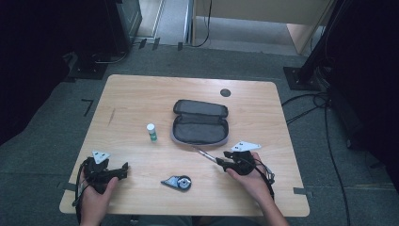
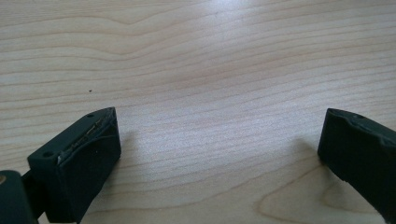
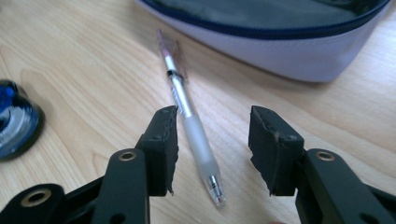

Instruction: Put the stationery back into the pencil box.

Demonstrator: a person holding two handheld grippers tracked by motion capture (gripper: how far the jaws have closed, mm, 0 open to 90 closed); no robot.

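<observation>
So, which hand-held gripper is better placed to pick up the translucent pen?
The right hand-held gripper: its open jaws already straddle the translucent pen. The left hand-held gripper rests farther away.

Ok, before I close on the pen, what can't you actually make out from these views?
- Pen: right gripper view, the far end is blurred, its colour unclear.
- Pencil case: right gripper view, cut off by the top edge; in the high view its inside is too dark to tell contents.
- Small bottle: high view, label too small to read.
- Blue round item: right gripper view, cut by the left edge.
</observation>
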